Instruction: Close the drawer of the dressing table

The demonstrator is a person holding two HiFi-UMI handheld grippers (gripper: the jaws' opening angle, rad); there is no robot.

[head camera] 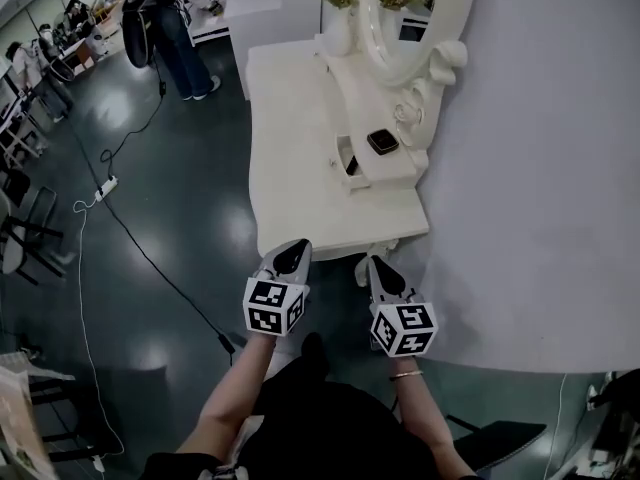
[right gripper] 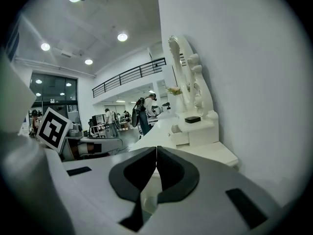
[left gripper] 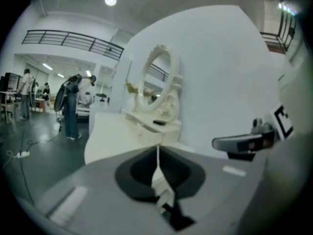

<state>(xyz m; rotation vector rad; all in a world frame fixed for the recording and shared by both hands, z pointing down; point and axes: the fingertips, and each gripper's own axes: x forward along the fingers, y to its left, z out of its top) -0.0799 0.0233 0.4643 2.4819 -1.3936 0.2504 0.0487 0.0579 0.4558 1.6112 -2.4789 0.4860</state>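
White dressing table (head camera: 300, 118) is set against the wall (head camera: 540, 168), its small drawer (head camera: 343, 152) pulled open. Left gripper (head camera: 296, 250) and right gripper (head camera: 378, 268) are held short, jaws closed on nothing; a reach-and-push is judged next.

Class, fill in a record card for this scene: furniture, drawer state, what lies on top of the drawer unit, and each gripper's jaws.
Furniture: white dressing table with oval mirror
Drawer: small drawer pulled out, not yet closed
On the drawer unit: flat dark object
Left gripper: jaws together, nothing held
Right gripper: jaws together, nothing held
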